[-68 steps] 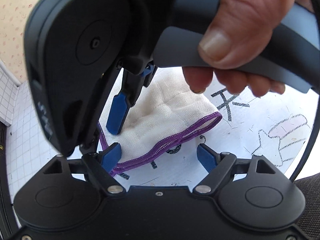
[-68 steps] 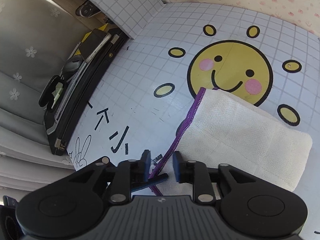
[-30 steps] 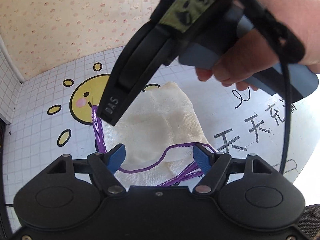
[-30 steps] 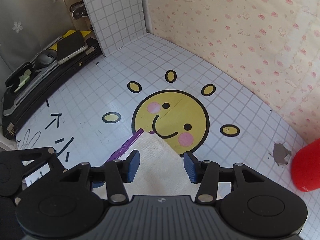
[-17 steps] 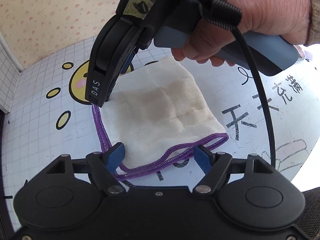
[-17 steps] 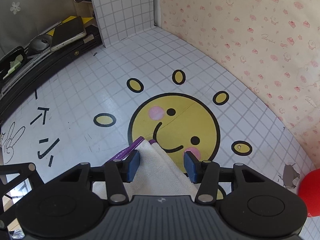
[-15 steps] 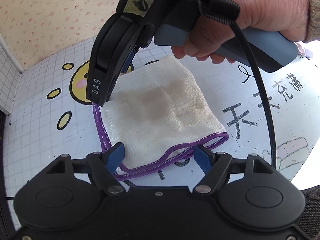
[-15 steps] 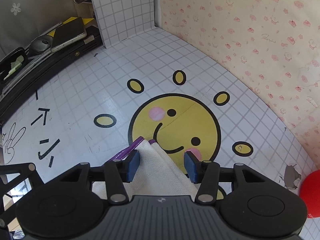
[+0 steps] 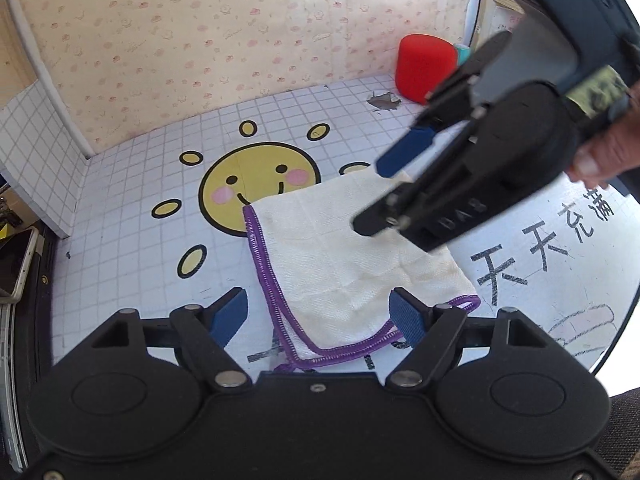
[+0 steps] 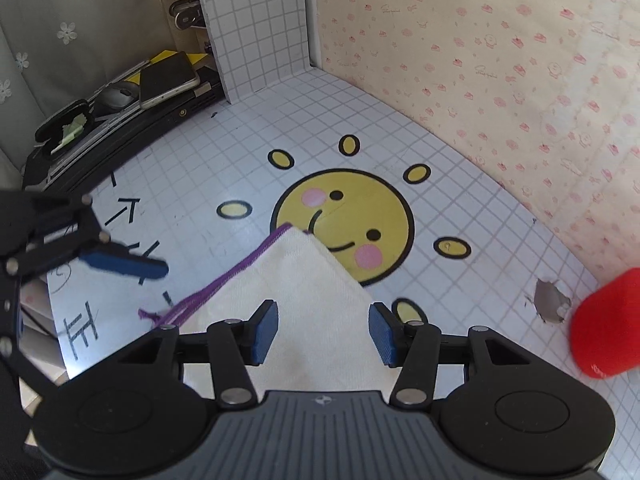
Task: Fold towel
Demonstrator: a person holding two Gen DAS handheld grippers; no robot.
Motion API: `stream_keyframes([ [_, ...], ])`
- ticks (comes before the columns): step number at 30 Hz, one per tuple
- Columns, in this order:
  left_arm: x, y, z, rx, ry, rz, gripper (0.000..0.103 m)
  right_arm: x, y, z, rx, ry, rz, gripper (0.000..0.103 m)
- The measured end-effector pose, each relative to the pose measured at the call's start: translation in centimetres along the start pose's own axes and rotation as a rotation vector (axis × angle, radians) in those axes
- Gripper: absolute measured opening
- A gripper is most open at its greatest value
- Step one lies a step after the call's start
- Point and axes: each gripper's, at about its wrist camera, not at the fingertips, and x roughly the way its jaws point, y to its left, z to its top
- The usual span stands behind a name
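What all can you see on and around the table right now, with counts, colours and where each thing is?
towel: one, cream with purple edging, folded, lying partly over the sun drawing
sun drawing: one, yellow smiling face with oval rays, on the mat
mat: one, white grid, covering the table
red object: one, by the back wall
phone: one, dark, on a cluttered ledge beside the table
left gripper: one, black with blue pads, open above the towel's near edge
right gripper: one, open over the towel
hand: one, holding the right gripper
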Motion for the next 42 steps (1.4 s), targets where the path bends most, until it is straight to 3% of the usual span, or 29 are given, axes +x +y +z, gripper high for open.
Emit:
stream_keyframes([
  [5, 0.7, 0.1, 0.6, 0.016, 0.016, 0.018, 0.079, -0.3, 1.2, -2.6, -0.025, 0.040, 0.009, 0.049],
  [10, 1.7, -1.1, 0.5, 0.074, 0.033, 0.010, 0.079, 0.2, 3.4, -4.6, -0.144, 0.071, -0.037, 0.050],
  [15, 3.0, -1.7, -0.1, 0.105, 0.066, 0.019, 0.079, 0.2, 3.8, -5.7, -0.180, 0.049, -0.057, 0.056],
  [19, 2.7, -1.7, -0.4, 0.118, 0.062, 0.030, 0.079, 0.0, 2.8, -5.5, -0.128, 0.072, -0.021, 0.057],
  [25, 1.8, -2.1, 0.1, 0.164, 0.025, 0.048, 0.079, -1.4, 1.5, -4.8, -0.094, 0.025, -0.017, 0.057],
  [38, 2.1, -2.0, 0.1, 0.176, 0.037, -0.017, 0.080, 0.0, -0.7, -2.0, -0.063, -0.057, 0.042, 0.057],
  [42, 2.4, -2.4, 0.3, 0.172, 0.040, -0.028, 0.080, 2.1, -1.8, -2.1, -0.009, 0.000, 0.025, 0.058],
])
